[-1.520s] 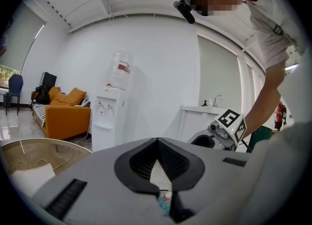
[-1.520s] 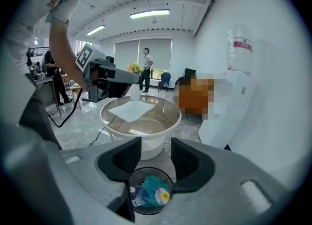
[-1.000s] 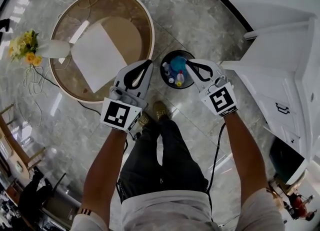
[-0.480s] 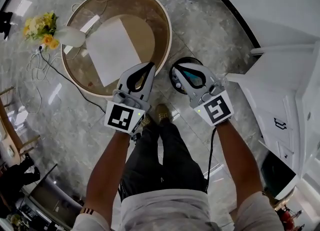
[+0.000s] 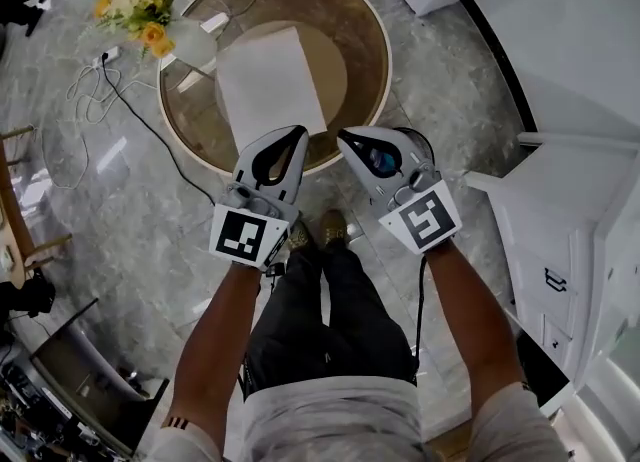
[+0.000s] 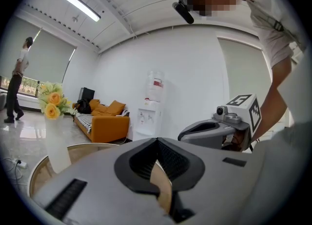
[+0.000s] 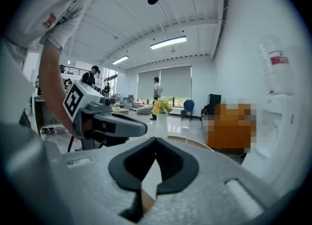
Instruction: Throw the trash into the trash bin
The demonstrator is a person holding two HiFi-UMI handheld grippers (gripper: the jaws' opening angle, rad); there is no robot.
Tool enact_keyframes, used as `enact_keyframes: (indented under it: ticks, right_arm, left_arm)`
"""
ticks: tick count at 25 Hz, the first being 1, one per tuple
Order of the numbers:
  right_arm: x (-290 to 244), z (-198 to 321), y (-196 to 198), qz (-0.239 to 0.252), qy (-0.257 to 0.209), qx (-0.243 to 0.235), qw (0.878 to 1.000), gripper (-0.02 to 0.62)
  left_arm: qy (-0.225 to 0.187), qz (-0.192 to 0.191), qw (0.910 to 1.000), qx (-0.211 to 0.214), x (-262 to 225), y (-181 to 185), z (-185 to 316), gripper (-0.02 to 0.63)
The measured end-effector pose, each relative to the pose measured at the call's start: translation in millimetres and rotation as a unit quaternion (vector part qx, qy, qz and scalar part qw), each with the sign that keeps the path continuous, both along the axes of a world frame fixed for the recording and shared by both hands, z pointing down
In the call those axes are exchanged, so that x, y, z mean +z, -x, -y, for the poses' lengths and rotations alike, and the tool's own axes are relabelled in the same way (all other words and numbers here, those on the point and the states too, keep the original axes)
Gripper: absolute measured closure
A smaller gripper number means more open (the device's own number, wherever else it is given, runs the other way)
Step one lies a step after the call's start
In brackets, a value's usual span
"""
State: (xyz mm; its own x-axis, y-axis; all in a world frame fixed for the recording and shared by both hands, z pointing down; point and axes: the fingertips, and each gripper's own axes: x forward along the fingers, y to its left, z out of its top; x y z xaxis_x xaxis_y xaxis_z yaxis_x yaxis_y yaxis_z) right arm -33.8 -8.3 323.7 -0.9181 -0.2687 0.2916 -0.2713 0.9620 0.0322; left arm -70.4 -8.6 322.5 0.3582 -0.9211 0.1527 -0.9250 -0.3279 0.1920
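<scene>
The black trash bin (image 5: 418, 137) stands on the floor beside the round table (image 5: 365, 20), mostly covered by my right gripper (image 5: 346, 136); something blue inside shows through the gripper's frame. My left gripper (image 5: 299, 133) hovers over the table's near rim, just below a white sheet (image 5: 270, 85). Both grippers point forward side by side, jaws closed tip to tip with nothing between them. In the left gripper view the jaws (image 6: 157, 141) meet, and the right gripper (image 6: 214, 129) is beside them. The right gripper view shows its own jaws (image 7: 155, 140) together.
A white vase of yellow flowers (image 5: 150, 20) stands at the table's far left, with cables (image 5: 120, 100) on the floor below it. White cabinets (image 5: 570, 220) line the right side. An orange sofa (image 6: 105, 119) and a water dispenser (image 6: 153, 107) stand against the far wall.
Both grippers have swung left from over the bin toward the table. The right gripper now covers the bin, and the left reaches the table's rim. Both stayed shut.
</scene>
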Motion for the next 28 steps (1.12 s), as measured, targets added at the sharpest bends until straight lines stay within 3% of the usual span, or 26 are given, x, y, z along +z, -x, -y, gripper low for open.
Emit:
enact_keyframes:
  ticks: [13, 28]
  right_arm:
    - [20, -21, 91, -0.016, 0.018, -0.024, 0.999, 0.594]
    - [73, 0, 144, -0.032, 0.037, -0.021, 0.999, 0.594]
  left_arm:
    - [0.016, 0.004, 0.9988, -0.045, 19, 93, -33, 0.606]
    - [0.035, 0.032, 0.9976, -0.049, 60, 142, -16, 0.606]
